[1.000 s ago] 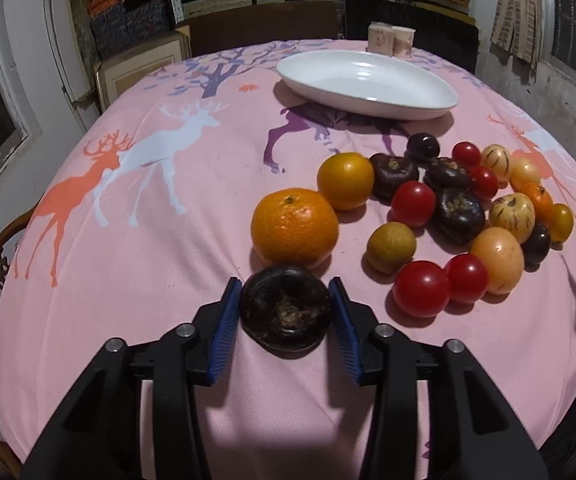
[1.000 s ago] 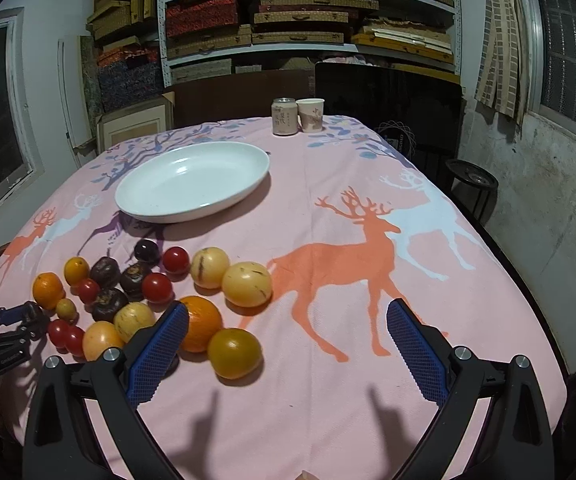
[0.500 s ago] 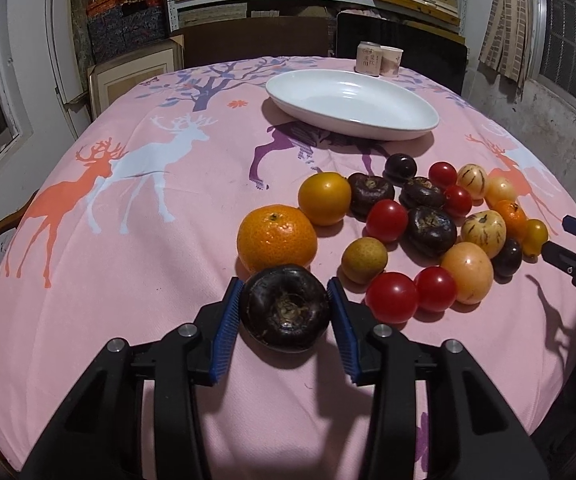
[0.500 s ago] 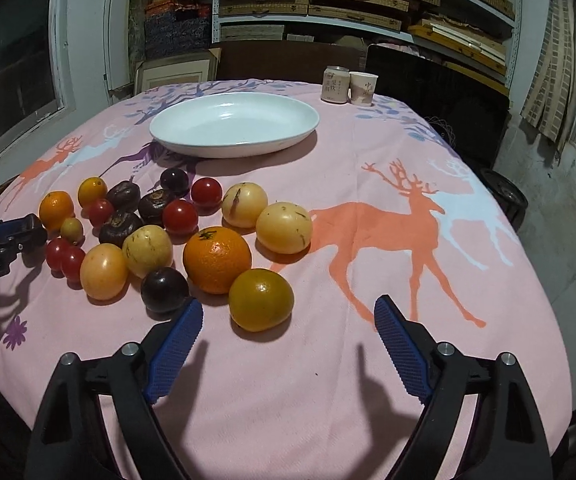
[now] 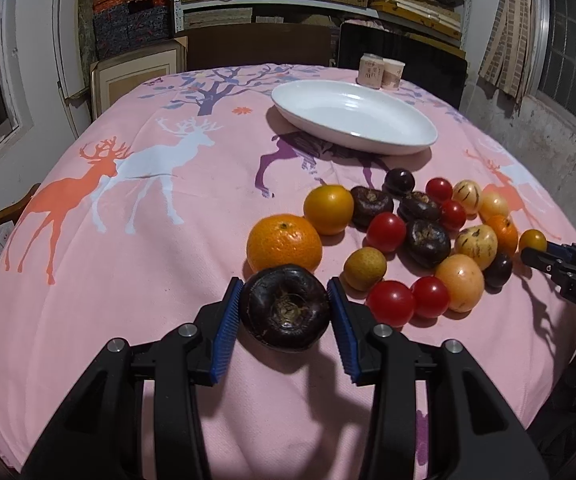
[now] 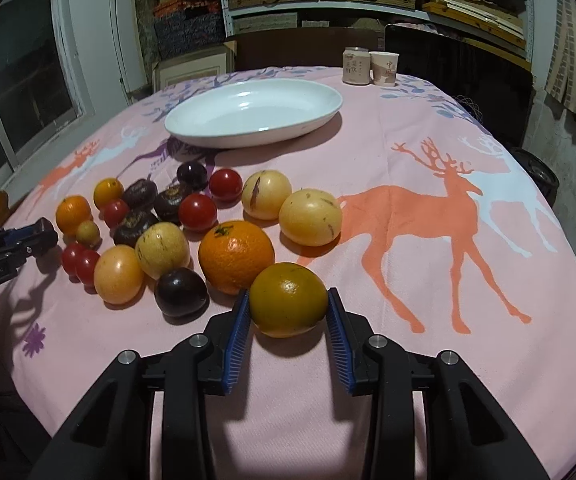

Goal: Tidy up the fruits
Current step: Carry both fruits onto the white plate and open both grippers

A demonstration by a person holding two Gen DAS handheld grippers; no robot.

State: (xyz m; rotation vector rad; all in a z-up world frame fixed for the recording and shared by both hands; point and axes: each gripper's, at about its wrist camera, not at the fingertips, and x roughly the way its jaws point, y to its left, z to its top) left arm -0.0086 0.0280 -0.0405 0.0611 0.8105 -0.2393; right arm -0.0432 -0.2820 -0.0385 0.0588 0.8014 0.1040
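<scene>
Dark, wrinkled, dimpled fruit (image 5: pixel 286 306) sits clamped between the left gripper (image 5: pixel 286 312) blue ribbed pads, at the near edge of the fruit pile, just in front of the orange (image 5: pixel 284 243). A second ago the right gripper (image 6: pixel 288 312) gaped wide over bare cloth; now its jaws have closed in on a smooth yellow-orange fruit (image 6: pixel 288 299), pads at both sides. Pink deer-print cloth (image 5: pixel 148 216), soft weave. Glossy white oval dish (image 6: pixel 254 112) behind the pile. Only the right view shows the two cups (image 6: pixel 369 66) clearly.
</scene>
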